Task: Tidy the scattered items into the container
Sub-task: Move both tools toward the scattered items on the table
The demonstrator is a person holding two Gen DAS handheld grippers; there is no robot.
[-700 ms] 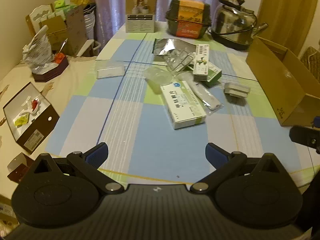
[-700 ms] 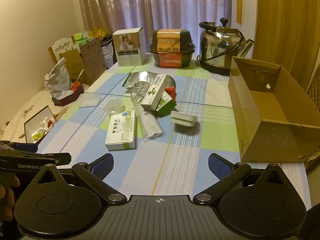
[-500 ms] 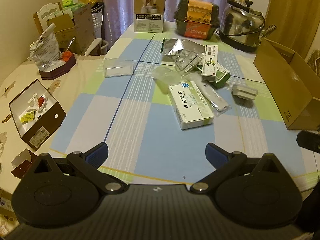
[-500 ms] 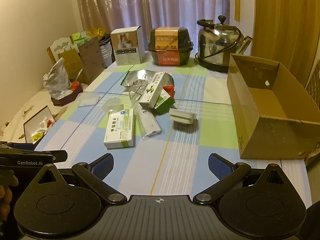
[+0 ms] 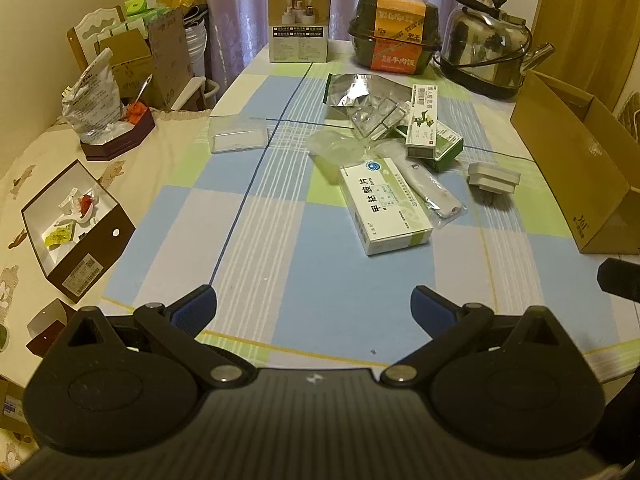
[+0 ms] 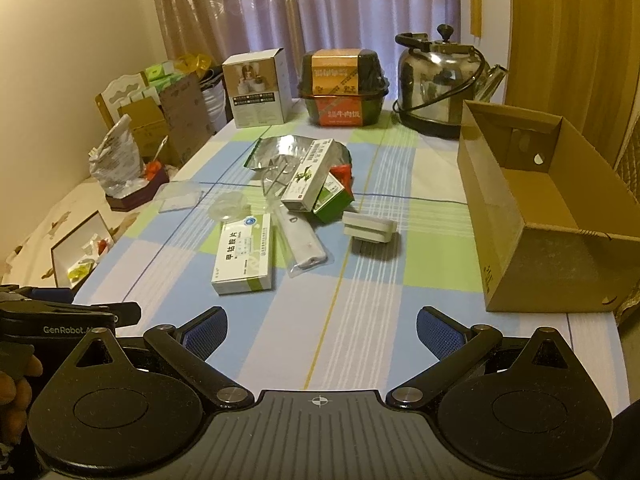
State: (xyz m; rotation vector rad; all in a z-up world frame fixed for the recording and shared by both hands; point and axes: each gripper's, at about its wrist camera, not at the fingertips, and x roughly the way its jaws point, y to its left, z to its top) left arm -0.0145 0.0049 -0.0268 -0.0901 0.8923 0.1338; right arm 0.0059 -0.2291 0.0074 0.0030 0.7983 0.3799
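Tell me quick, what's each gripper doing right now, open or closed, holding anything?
Left gripper: jaws wide open, holding nothing, above the near table edge.
Right gripper: jaws wide open, holding nothing, also short of the scattered items.

The tablecloth point(image 6: 360, 344) is being shown checked in blue, green and white. At two o'clock, a plain brown cardboard box point(image 6: 540, 264) is being seen.

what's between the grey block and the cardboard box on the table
Nothing: between the grey block and the cardboard box there is only bare checked tablecloth. The right wrist view shows this most plainly.
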